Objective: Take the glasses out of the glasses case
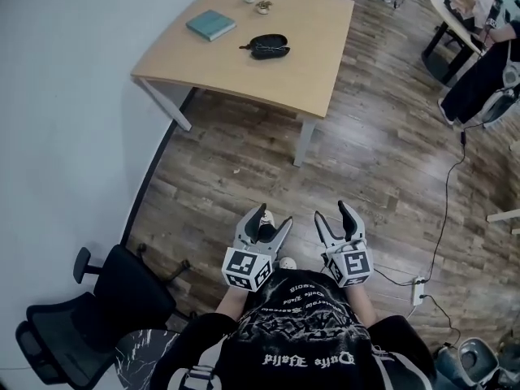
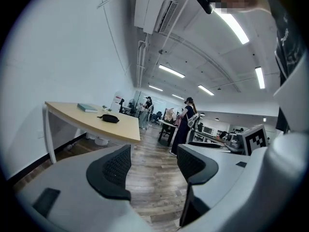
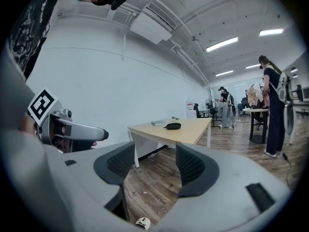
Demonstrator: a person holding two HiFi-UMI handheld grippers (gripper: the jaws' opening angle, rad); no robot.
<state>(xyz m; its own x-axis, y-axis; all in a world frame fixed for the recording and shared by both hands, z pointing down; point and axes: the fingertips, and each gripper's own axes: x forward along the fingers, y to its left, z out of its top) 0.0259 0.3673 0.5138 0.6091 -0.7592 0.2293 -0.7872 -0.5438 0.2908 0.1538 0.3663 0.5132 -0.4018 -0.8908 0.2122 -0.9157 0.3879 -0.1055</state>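
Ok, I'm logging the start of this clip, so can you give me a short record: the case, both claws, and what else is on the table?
glasses case: black, on the table, appears closed, nothing touching it
left claw: open, empty, close to the person's body, well short of the table
right claw: open, empty, beside the left one
also on table: teal book, two small potted plants
task stage: not yet begun

Table (image 1: 305,67) pale matt wood; floor (image 1: 244,177) grainy wood planks (darker); glasses case (image 1: 267,46) black, slightly glossy
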